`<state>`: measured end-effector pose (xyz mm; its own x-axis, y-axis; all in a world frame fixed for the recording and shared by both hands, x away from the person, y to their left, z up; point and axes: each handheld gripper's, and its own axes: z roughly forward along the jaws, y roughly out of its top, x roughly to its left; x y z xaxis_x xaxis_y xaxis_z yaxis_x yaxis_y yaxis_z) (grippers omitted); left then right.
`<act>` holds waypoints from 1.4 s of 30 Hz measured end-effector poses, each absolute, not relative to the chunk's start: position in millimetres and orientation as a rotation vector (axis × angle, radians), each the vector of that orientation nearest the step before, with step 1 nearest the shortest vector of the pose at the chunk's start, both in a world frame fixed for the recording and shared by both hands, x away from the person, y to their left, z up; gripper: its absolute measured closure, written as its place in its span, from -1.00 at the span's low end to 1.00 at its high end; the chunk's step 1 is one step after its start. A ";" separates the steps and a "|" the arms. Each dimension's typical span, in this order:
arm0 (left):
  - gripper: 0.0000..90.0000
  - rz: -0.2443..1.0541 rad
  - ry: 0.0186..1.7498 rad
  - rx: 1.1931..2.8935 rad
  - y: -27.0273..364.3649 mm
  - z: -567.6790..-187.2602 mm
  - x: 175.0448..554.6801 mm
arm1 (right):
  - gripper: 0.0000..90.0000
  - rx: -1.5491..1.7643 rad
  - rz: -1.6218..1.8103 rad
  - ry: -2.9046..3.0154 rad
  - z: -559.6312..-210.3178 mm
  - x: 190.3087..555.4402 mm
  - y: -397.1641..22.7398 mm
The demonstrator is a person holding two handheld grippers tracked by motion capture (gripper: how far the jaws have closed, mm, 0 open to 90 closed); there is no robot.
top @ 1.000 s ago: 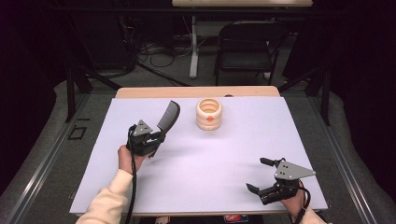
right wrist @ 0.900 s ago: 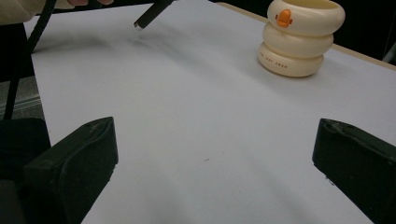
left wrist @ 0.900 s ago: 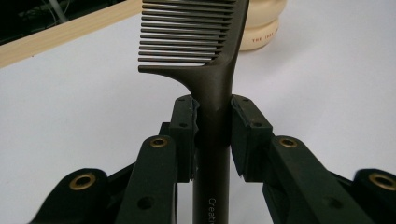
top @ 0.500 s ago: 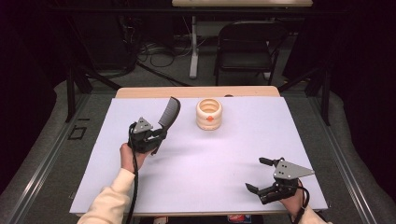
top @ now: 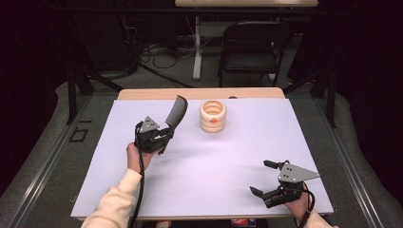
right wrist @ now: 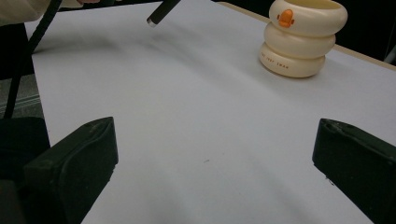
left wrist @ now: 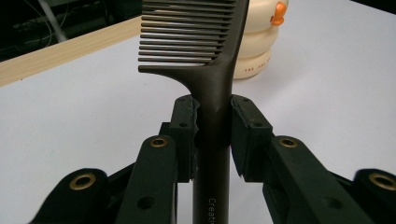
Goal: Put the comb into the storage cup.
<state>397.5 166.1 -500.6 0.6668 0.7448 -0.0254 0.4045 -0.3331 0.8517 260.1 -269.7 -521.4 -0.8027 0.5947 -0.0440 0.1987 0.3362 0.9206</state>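
On the left half of the white desk [top: 204,175], the left gripper [top: 164,134] is held above the surface with its jaws closed tight on the handle of a dark comb [top: 175,112]; the comb's toothed end slants up and away toward the far side. In the left gripper view the pads press the comb [left wrist: 212,84] from both sides just below its teeth. A cream ringed cup [top: 213,116] with an orange duck mark stands just right of the comb, near the far edge. At the near right corner the right gripper [top: 266,179] rests low, its jaws spread wide with nothing between them
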 end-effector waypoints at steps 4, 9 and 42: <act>0.61 0.469 0.886 1.959 164.2 -499.0 399.0 | -1.00 0.699 1.457 2.234 -521.4 260.2 -269.6; 0.61 0.465 0.879 1.952 161.0 -497.6 400.0 | -1.00 0.699 1.456 2.235 -521.5 260.2 -269.5; 0.61 0.447 0.850 1.935 143.4 -491.6 410.2 | -1.00 0.704 1.449 2.236 -521.5 260.3 -269.8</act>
